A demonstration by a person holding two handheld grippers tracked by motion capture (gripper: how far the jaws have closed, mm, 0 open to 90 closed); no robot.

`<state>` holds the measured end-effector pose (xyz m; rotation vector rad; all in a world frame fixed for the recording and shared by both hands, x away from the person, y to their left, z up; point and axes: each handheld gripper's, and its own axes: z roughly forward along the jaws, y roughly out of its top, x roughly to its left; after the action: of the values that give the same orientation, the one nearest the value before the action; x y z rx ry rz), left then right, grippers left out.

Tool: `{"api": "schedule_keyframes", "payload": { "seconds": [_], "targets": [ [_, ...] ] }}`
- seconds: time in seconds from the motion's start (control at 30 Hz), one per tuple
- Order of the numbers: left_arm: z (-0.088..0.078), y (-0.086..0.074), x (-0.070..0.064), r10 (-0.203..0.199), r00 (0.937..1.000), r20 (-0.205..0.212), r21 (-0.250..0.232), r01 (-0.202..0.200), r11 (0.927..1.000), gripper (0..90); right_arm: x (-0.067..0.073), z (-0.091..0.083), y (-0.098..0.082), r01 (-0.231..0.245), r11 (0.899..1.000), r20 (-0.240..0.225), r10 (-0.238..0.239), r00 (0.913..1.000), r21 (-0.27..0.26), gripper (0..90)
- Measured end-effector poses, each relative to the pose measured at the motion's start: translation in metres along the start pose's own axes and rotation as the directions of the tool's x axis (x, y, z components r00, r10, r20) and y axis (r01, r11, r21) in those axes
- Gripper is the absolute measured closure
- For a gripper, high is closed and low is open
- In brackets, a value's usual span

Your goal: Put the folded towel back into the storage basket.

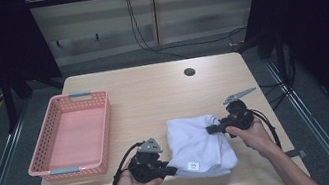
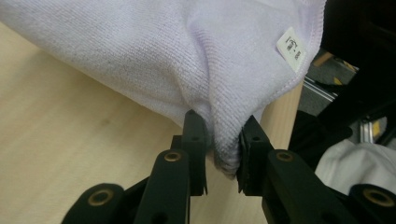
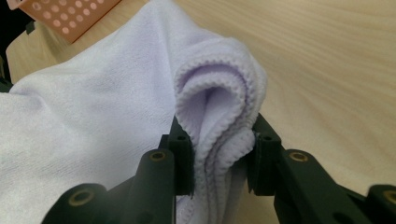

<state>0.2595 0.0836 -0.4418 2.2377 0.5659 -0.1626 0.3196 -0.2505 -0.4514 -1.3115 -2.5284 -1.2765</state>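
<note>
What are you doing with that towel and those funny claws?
A person is holding a claw in each hand at a wooden table. The left claw pinches one bunched edge of a pale lilac towel, near its small white label. The right claw pinches a folded-up bundle of edges on the other side. The towel lies crumpled between them, partly lifted at the pinched spots. A pink basket sits on the table to the left with nothing in it.

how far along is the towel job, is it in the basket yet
Not yet. Done: both tongs have hold of the lavender towel, the left tongs on a bunched edge near its label, the right tongs on a folded corner. In hand: the towel, bunched on the table. Probably left: the pink basket holds nothing.
</note>
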Motion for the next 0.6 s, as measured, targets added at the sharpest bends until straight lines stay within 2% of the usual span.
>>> {"api": "schedule_keyframes", "payload": {
  "seconds": [0.27, 0.33, 0.5, 0.6],
  "targets": [
    [-0.016, 0.008, 0.0, 0.004, 0.9998, -0.017, -0.04, -0.005, 0.9992, 76.6, 0.008, -0.006, 0.022, 0.023, 1.0, 0.016, -0.023, 0.9996, -0.017, 68.1],
    [-0.02, 0.009, 0.0, -0.011, 0.9989, -0.045, -0.043, 0.009, 0.999, 76.8, 0.009, -0.007, 0.026, 0.024, 0.999, 0.018, -0.023, 0.9996, -0.026, 68.1],
    [-0.026, 0.013, -0.003, 0.009, 0.9987, -0.05, -0.044, -0.011, 0.999, 77.0, 0.015, -0.009, 0.038, 0.033, 0.999, 0.024, -0.032, 0.9992, -0.033, 68.6],
    [-0.035, 0.014, -0.001, -0.002, 0.9986, -0.053, -0.064, -0.001, 0.998, 76.9, 0.016, -0.009, 0.046, 0.034, 0.999, 0.016, -0.033, 0.9993, -0.04, 68.9]
  ]
}}
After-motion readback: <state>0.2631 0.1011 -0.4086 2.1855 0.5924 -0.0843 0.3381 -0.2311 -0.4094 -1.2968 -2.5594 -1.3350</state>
